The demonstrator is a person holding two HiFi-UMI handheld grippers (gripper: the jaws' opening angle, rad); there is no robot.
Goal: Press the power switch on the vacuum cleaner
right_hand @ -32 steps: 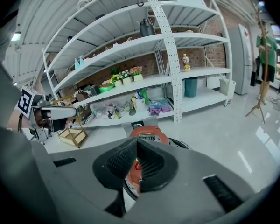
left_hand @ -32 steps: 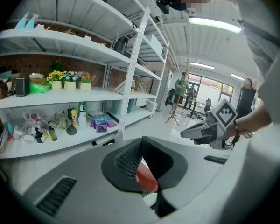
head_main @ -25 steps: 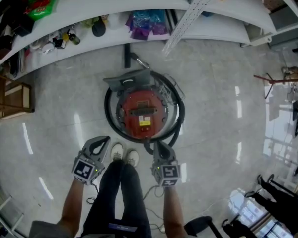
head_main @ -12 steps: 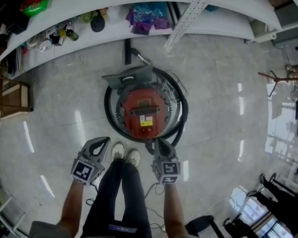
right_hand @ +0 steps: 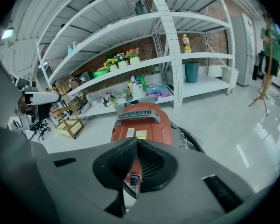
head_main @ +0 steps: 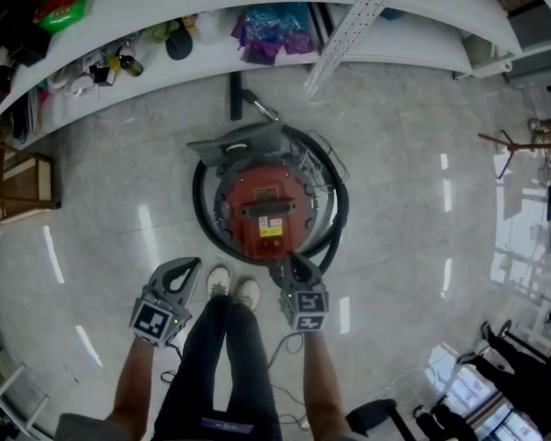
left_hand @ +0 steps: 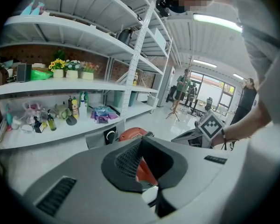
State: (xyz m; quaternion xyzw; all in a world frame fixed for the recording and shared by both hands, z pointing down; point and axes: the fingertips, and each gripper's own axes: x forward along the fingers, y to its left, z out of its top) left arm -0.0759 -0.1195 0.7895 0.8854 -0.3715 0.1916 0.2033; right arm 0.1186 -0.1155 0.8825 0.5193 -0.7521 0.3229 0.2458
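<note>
1. Red vacuum cleaner [head_main: 264,205] standing on the floor [head_main: 413,246], ringed by its black hose [head_main: 200,211]. Shelf [head_main: 147,67] beyond it, the person's shoes [head_main: 231,288] just on its near side.
2. Right gripper [head_main: 289,266] at the vacuum cleaner's near edge, over the hose. Jaws closed tip to tip with nothing between them, aimed at the red body in the right gripper view.
3. Left gripper [head_main: 185,266] off the vacuum cleaner's near-left side, apart from it. Jaws likewise together and empty.
4. Step judged: approach only, switch not yet pressed. Power switch itself not made out with certainty in any view.
5. Next move likely for the right gripper: locate the switch, bring the closed tips down on it, give one short straight push, keep clear of the hose.
</note>
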